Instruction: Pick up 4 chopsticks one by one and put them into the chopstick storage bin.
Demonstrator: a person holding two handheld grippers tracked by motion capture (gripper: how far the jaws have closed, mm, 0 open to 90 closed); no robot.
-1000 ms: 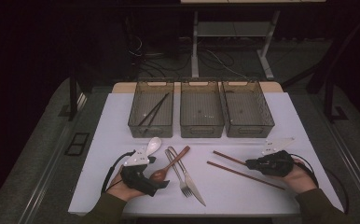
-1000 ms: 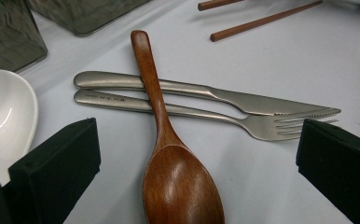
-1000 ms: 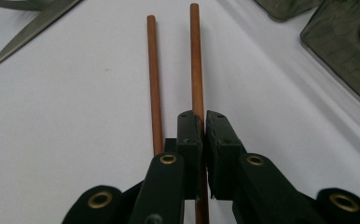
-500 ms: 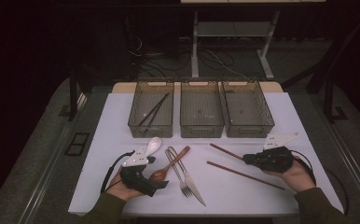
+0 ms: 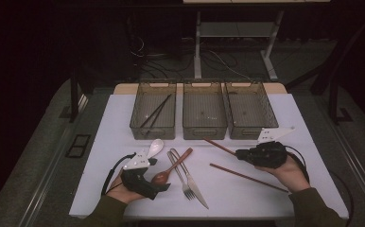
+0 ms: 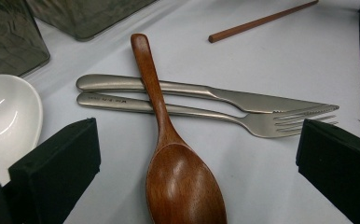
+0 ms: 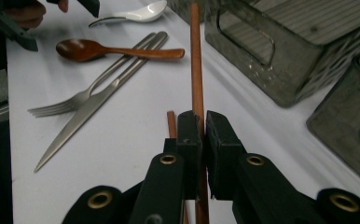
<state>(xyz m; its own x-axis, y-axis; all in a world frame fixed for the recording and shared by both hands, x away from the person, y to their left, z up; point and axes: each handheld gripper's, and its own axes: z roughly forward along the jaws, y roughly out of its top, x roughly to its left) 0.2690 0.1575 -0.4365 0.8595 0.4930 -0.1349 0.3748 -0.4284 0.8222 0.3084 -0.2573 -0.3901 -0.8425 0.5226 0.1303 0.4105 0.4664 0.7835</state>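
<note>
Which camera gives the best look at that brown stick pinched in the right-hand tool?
The right gripper view: the held chopstick runs straight up from between the shut right gripper, close and sharp. The high view shows it small, jutting from that gripper toward the bins. The left gripper view shows a brown chopstick end at the top; I cannot tell which one.

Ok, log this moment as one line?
right claw: shut on brown chopstick | left claw: open around wooden spoon | second chopstick: on table
</note>
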